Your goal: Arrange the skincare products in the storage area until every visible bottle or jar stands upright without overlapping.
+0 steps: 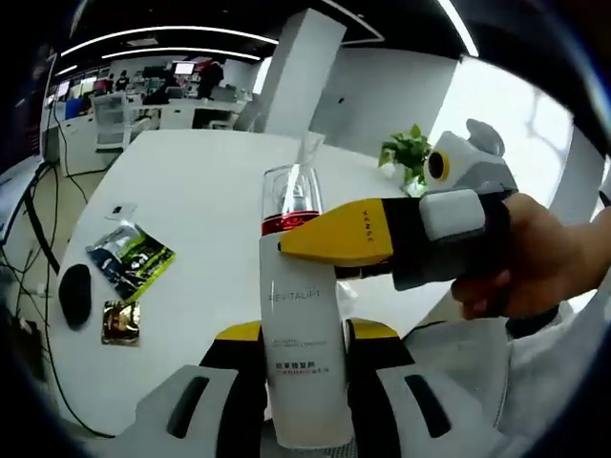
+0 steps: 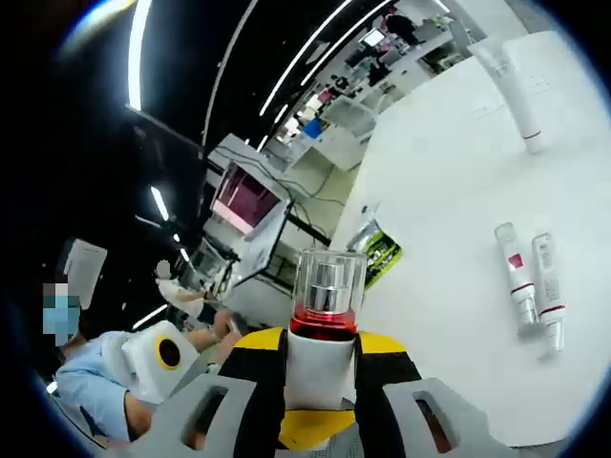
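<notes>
Two grippers are on one bottle at once, and that is what your next move turns on. In the left gripper view its long axis runs from 6 o'clock straight up to 12, along the line of your left gripper, whose jaws are clamped on the lower white body from either side. Your right gripper comes in from 3 o'clock, crosswise to that axis, and its yellow jaw tip lies against the neck just under the red band. In the right gripper view the same neck sits between the right gripper's own jaws at 6 o'clock, touching both, so they look closed on it.

I judge the left one bears the weight, since it holds the larger part. The bottle is up off the white table, not yet stood anywhere.

It is a tall white cylinder with grey lettering, a red ring, and a clear cap over a silver pump.

Smaller things: a long white tube lies at 1 o'clock in the right gripper view, two short tubes lie side by side at 3 o'clock, all flat on the table and still to be stood up. Sachets lie at 9 o'clock in the left gripper view.
</notes>
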Motion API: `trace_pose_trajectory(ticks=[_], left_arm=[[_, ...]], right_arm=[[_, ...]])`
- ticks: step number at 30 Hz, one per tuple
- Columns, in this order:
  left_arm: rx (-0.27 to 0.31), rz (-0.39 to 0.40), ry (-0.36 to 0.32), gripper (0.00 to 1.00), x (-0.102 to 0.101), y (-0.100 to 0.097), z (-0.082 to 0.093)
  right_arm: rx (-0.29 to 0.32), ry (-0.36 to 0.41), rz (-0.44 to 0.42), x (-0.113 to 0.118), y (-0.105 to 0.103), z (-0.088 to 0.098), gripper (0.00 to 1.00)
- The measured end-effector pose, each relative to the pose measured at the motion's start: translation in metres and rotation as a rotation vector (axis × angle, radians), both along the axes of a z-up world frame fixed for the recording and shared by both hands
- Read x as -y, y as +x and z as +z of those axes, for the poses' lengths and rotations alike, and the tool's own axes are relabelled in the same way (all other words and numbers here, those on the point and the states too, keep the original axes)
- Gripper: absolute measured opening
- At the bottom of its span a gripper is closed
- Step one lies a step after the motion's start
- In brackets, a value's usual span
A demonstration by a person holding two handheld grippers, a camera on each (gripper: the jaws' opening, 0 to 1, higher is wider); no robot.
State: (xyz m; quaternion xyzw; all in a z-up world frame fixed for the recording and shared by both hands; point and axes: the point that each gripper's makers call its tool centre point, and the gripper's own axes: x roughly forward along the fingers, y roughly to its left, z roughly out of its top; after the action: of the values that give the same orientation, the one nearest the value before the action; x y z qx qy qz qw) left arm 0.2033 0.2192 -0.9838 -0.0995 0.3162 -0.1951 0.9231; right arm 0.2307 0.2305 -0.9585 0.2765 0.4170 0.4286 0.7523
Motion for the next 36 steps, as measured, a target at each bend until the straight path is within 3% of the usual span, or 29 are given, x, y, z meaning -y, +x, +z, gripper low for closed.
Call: trace_pose_trajectory(ticks=[6,15,20,23,25,28,30,32,33,36], left_arm=[[0.025,-0.004,0.095,0.27,-0.003,0.001,0.000],[0.042,-0.026,0.124,0.27,0.008,-0.001,0.001],[0.022,-0.009,0.076,0.26,0.014,-0.002,0.001],[0.030,-0.007,0.067,0.27,0.018,-0.004,0.001],[0.038,0.004,0.022,0.27,0.023,-0.005,0.002],[0.080,-0.013,0.007,0.28,0.030,-0.007,0.003],[0.076,-0.038,-0.043,0.28,0.039,-0.009,0.007],[0.093,-0.046,-0.073,0.28,0.042,-0.009,0.011],[0.134,-0.049,-0.132,0.28,0.046,-0.007,0.020],[0.157,-0.041,-0.235,0.28,0.051,-0.005,0.030]], right_arm=[[-0.042,0.025,-0.023,0.000,0.002,-0.003,0.21],[-0.115,0.080,-0.071,0.012,0.002,-0.010,0.22],[-0.158,0.100,-0.073,0.016,0.003,-0.012,0.22],[-0.098,0.109,-0.007,0.020,-0.001,-0.007,0.20],[-0.073,0.109,0.020,0.022,-0.002,-0.005,0.19],[0.004,0.116,0.101,0.026,-0.006,0.001,0.18],[0.045,0.113,0.143,0.031,-0.009,0.004,0.18],[0.035,0.158,0.162,0.035,-0.011,0.010,0.18],[0.018,0.196,0.151,0.042,-0.007,0.013,0.18],[0.039,0.262,0.153,0.051,-0.005,0.022,0.18]])
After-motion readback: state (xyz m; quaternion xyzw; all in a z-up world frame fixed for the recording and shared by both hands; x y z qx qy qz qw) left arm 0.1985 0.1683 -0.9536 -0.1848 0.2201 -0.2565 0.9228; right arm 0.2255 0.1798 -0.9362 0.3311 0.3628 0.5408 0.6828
